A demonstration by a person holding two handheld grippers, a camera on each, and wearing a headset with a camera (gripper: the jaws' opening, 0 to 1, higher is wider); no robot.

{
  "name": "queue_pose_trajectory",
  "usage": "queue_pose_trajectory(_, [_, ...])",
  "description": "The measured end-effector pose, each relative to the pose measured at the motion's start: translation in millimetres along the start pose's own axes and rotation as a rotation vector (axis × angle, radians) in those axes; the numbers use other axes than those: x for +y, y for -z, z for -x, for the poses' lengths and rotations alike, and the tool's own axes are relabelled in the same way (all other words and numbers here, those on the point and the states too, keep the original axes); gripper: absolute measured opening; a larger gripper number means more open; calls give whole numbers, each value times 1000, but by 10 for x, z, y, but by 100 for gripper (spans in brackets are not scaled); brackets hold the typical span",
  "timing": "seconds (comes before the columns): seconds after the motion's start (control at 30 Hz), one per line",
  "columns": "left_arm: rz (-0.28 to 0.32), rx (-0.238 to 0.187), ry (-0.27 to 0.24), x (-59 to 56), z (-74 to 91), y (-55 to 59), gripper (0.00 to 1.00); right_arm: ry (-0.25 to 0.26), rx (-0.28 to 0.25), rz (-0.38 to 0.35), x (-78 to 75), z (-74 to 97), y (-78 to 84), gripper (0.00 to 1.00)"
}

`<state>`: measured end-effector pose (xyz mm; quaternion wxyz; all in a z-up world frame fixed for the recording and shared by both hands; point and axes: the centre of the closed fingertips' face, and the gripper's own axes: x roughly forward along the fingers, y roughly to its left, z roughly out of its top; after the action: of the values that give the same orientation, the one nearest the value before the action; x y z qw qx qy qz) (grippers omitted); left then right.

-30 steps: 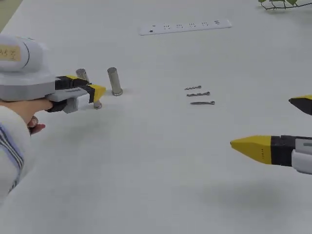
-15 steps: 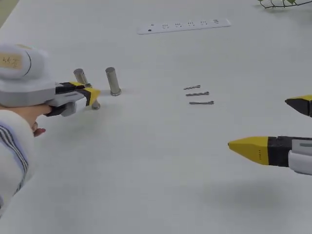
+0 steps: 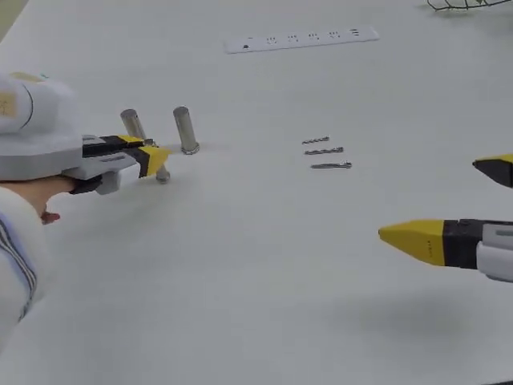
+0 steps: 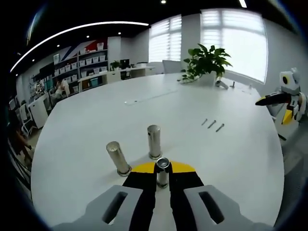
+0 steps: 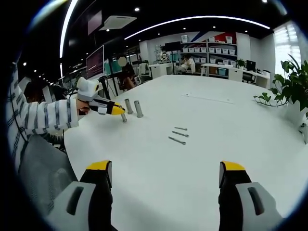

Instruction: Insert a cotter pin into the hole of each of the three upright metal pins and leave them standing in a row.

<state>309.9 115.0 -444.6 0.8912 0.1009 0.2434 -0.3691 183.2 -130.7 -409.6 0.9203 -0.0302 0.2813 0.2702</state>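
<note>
Left gripper view: left gripper (image 4: 162, 168) jaws clamping pin (image 4: 162, 176) beside two others (image 4: 154, 141) on worktop (image 4: 231, 159). Steel likely heavy, stiff and slick, so gripping mid-shaft. Right gripper (image 5: 166, 167) jaws gaping. Cotter pins (image 5: 177, 134) lying apart from pins, light and thin.

In the head view the left claw (image 3: 159, 154) hides most of its pin (image 3: 163, 176). The right claw (image 3: 427, 200) runs off the edge. The cotter pins (image 3: 325, 151) are too small to make out.

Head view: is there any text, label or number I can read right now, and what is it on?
No text is readable.
Tan label on the left gripper housing: printed marks, too blurred to read.
Small marks on the right gripper yellow jaw: too small to read.
Power strip: socket openings, no legible lettering.
</note>
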Motion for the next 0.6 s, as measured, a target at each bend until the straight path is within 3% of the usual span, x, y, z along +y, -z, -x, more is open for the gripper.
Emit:
queue_pose_trajectory(0.2, [-79,-102,142,-392,70,-293,5,1,1,1,3,2,2,91])
queue_pose_trajectory(0.33, [-124,-124,226,-642,126,-398,5,0,0,1,7,2,1,91])
queue_pose_trajectory(0.43, [-131,-133,263,-764,146,-428,5,-2,-3,2,13,0,-2,90])
queue_pose_trajectory(0.5, [-189,-127,273,-849,147,-424,5,-4,-3,2,18,-2,1,90])
queue_pose_trajectory(0.6, [-188,-119,306,-978,151,-400,5,-6,-3,3,22,-4,5,90])
